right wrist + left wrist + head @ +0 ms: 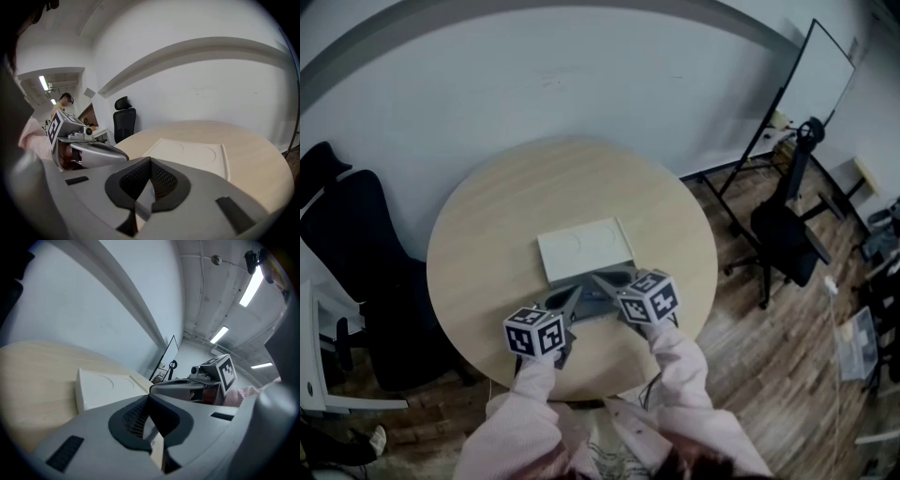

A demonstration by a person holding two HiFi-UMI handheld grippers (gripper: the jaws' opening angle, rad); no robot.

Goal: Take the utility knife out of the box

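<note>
1. Knife: hidden in every view; only the box (586, 246) shows, white, flat and shallow, with two round outlines pressed into its top face.
2. The box lies flat near the middle of a round wooden table (487, 216), a little toward the person.
3. The left gripper (575, 293) has its jaws pressed together with nothing between them. Its tip is at the box's near edge, just above the tabletop.
4. The right gripper (600, 278) is likewise clenched and empty. Its tip is at the same near edge, just beside the left one, so the two point inward toward each other.
5. Whether either tip touches the box cannot be told.
6. Pink sleeves (680, 361) reach in from the table's near side.
7. A black chair (356, 234) stands left of the table, another (787, 234) to the right on the wood floor, with a whiteboard (811, 84) behind it.
</note>
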